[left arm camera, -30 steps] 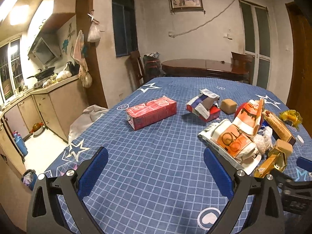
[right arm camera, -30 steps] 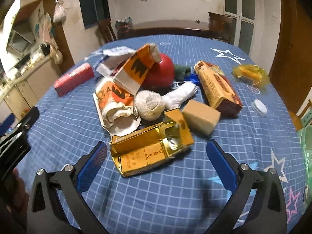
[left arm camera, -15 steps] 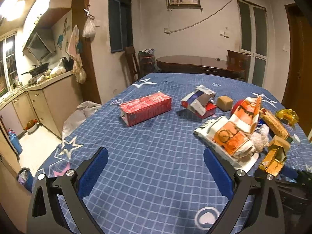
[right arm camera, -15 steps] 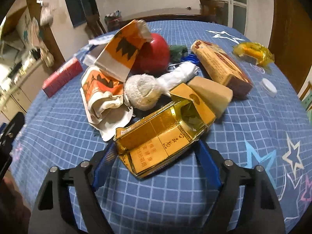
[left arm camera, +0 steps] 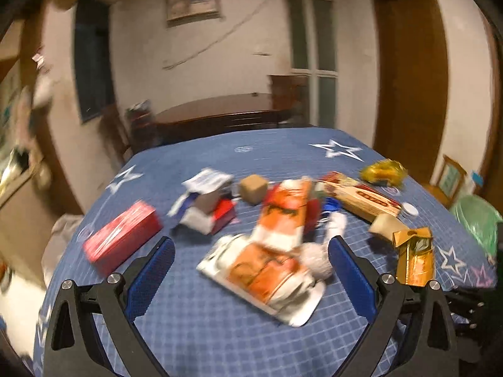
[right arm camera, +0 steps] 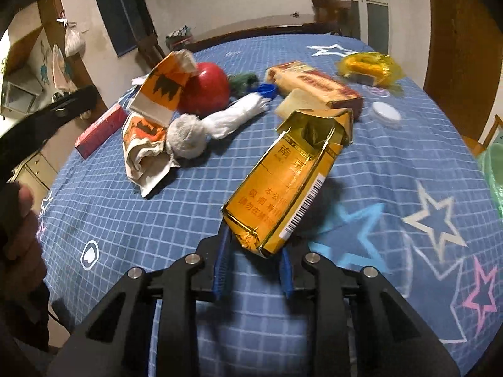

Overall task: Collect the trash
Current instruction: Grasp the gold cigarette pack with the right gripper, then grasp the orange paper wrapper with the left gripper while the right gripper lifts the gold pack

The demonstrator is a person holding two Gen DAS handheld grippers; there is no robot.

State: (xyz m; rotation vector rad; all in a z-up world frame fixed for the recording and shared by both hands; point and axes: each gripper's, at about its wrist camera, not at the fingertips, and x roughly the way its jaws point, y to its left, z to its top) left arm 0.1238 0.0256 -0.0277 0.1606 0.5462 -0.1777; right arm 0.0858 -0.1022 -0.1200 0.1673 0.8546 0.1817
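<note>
Right gripper (right arm camera: 253, 259), fingers closing on the gold carton (right arm camera: 289, 182), long axis running away from them; left gripper (left arm camera: 251, 270) wide open, empty, above the orange wrapper (left arm camera: 267, 267).

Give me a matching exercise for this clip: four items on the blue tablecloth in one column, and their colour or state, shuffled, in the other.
Items:
1. cigarette pack
2. flat carton
3. bottle cap
4. crumpled wrapper

States:
A. white, lying alone on the cloth
B. yellow, near the table's far edge
C. gold, pinched in the closing right hand-held gripper
D. red, at the left of the pile

Pairs: 1-C, 2-D, 3-A, 4-B
</note>
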